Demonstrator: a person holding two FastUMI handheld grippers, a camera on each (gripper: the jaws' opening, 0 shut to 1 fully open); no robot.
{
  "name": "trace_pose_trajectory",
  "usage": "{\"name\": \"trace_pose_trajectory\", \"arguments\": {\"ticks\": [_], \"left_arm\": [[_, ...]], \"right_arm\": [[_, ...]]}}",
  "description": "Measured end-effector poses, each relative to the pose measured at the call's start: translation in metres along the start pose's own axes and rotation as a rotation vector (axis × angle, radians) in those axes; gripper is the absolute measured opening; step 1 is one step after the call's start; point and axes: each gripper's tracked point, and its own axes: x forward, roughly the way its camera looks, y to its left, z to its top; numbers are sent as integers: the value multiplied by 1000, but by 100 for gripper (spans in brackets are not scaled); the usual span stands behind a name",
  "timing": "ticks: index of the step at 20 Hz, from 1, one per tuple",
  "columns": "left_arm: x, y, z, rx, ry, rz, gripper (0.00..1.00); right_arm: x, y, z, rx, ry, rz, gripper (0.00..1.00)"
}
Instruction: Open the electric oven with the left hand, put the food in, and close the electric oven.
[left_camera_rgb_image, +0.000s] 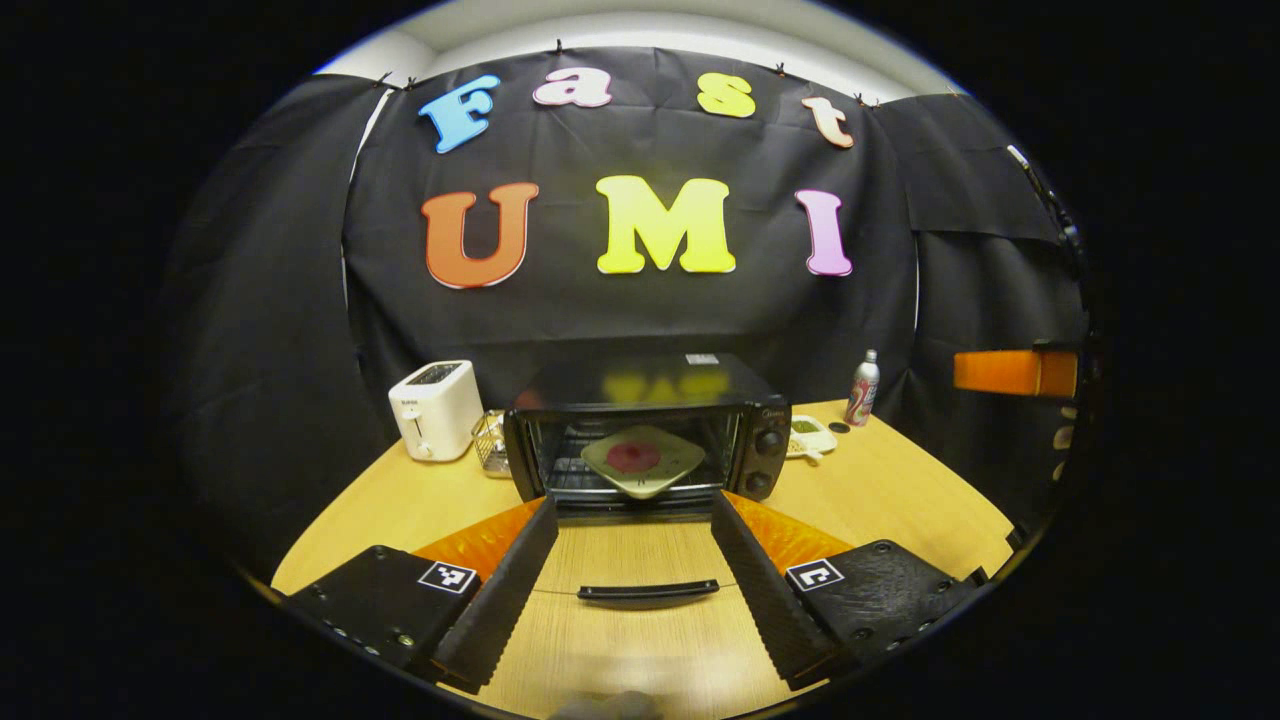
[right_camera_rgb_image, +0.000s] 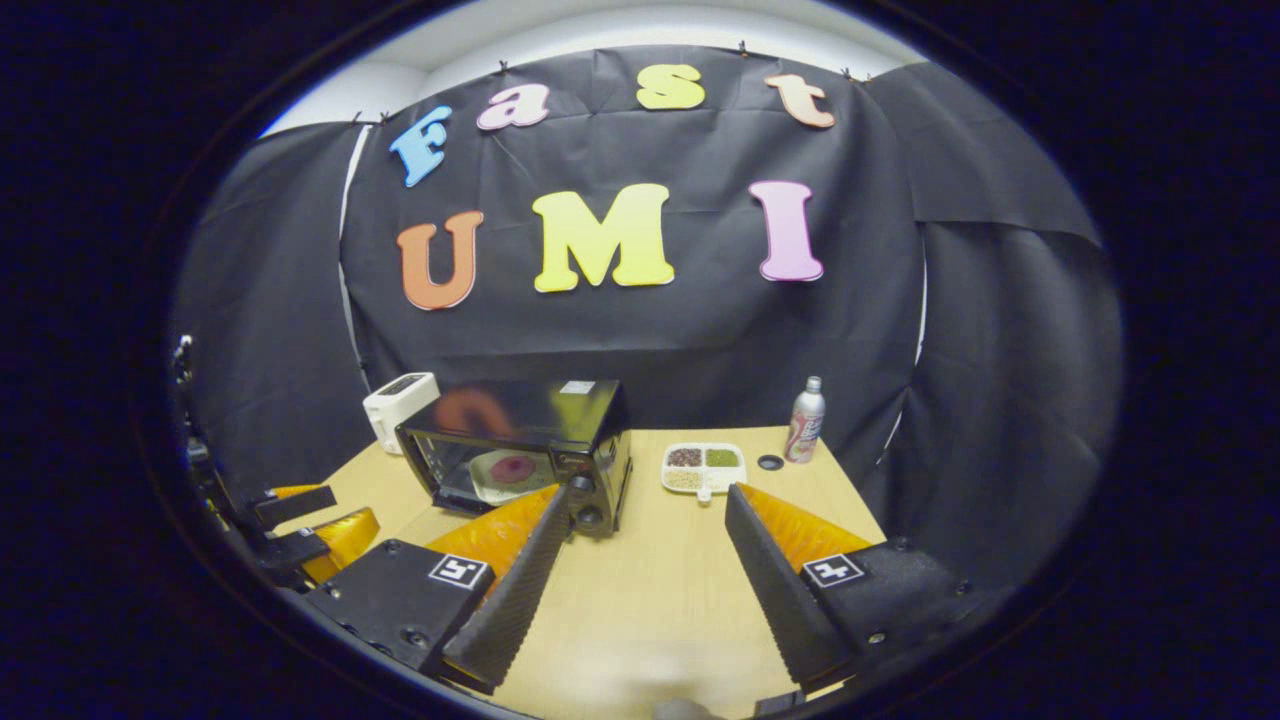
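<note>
**A:** Left gripper view first: where's the oven sitting?

**B:** The electric oven (left_camera_rgb_image: 648, 430) is straight ahead of the left gripper (left_camera_rgb_image: 633, 550) on the wooden table (left_camera_rgb_image: 900, 490), door dropped flat open. The door handle (left_camera_rgb_image: 648, 591) lies between the two fingers, but they're spread wide and not touching it, nothing held. Inside the oven there's a pale plate (left_camera_rgb_image: 643, 460) with a dark red round of food (left_camera_rgb_image: 634, 457) on it.

**A:** Anything around the oven?

**B:** White toaster (left_camera_rgb_image: 436, 408) to its left with a small wire basket (left_camera_rgb_image: 490, 440) between them, a divided tray (left_camera_rgb_image: 808, 433) just to its right, then a can (left_camera_rgb_image: 862, 388) further right.

**A:** And the right gripper view?

**B:** Here the oven (right_camera_rgb_image: 520, 440) is ahead and to the left of the right gripper (right_camera_rgb_image: 640, 570), well apart. Fingers wide open too, gripping nothing. You see the oven's knob side (the left gripper view has it more head-on), and the tray (right_camera_rgb_image: 704, 468) beside the oven shows its compartments: dark bits, green bits, pale grains. There's also a small dark cap (right_camera_rgb_image: 770, 462) between tray and can (right_camera_rgb_image: 806, 420). The other gripper (right_camera_rgb_image: 300, 525) pokes in left of the oven.
</note>
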Motion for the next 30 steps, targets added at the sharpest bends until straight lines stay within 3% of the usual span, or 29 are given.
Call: {"name": "trace_pose_trajectory", "arguments": {"ticks": [6, 9, 11, 20, 30], "left_arm": [[23, -20, -97, -29, 180, -19, 97], [39, -23, -133, -12, 243, -32, 96], [44, -25, -148, -9, 273, -33, 97], [74, -14, -173, -6, 313, -18, 98], [72, -13, -131, -19, 265, -33, 98]], "right_arm": [[-20, -17, 8, -39, 7, -46, 96], [-29, -18, 10, -43, 16, -56, 99], [-31, -24, 10, -47, 19, -71, 96], [-36, -31, 7, -5, 32, -111, 96], [-22, -15, 11, 29, 31, -79, 99]]}}
